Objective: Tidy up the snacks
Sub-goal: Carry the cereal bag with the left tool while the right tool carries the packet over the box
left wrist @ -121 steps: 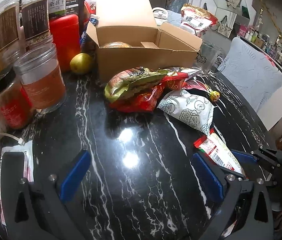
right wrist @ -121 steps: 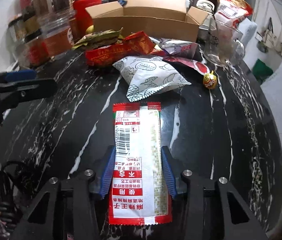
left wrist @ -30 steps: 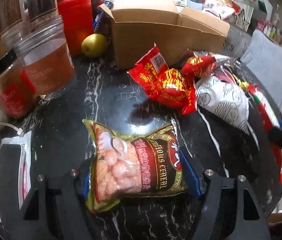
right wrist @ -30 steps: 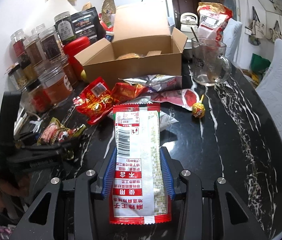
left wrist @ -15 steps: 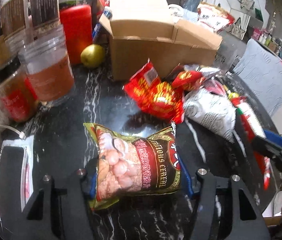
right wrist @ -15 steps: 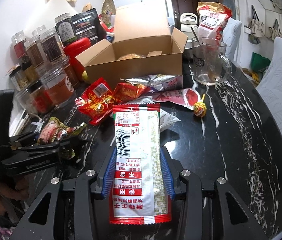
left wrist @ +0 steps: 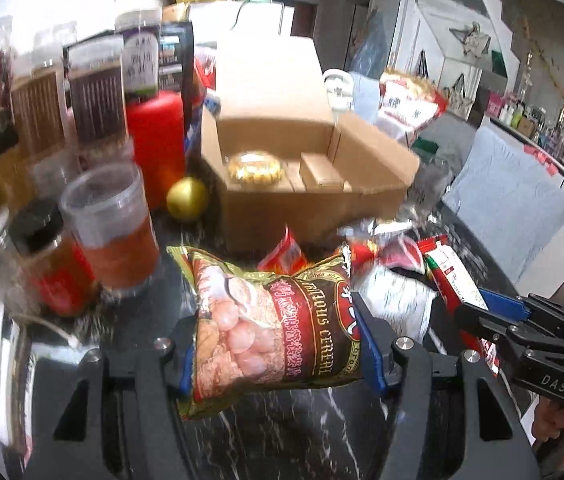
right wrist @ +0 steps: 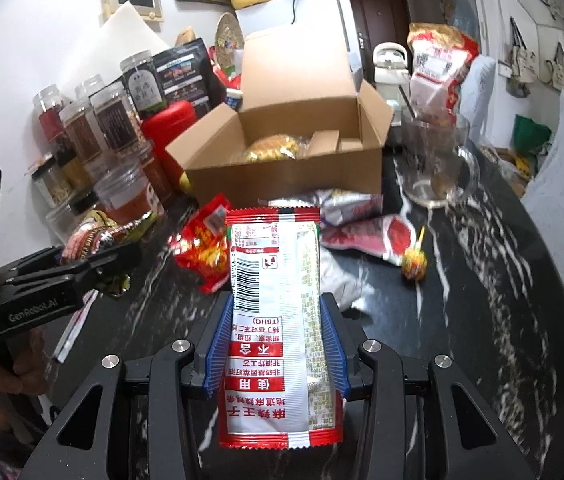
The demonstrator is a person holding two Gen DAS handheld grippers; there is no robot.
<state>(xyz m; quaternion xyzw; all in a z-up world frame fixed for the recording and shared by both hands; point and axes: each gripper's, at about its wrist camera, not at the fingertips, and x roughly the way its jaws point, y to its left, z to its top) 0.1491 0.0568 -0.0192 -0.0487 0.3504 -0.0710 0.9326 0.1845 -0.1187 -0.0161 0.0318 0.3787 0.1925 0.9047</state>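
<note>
My left gripper (left wrist: 278,344) is shut on a green and red cereal snack bag (left wrist: 270,320), held above the black marble table. My right gripper (right wrist: 276,344) is shut on a long red and white snack packet (right wrist: 274,316), also lifted. An open cardboard box (right wrist: 282,160) stands at the back of the table with a yellow wrapped snack (right wrist: 272,148) inside; it also shows in the left wrist view (left wrist: 305,184). Loose on the table before the box lie a red snack bag (right wrist: 202,248), a silver packet (right wrist: 345,204) and a lollipop (right wrist: 413,260).
Jars (left wrist: 110,224) and a red canister (left wrist: 156,144) crowd the left side. A yellow fruit (left wrist: 186,199) sits by the box's left corner. A glass mug (right wrist: 435,160) stands right of the box. The right gripper shows at the right in the left wrist view (left wrist: 521,320).
My left gripper has lifted the cereal bag off the table and tilted up toward the box. My right gripper has moved slightly closer to the box with its packet.
</note>
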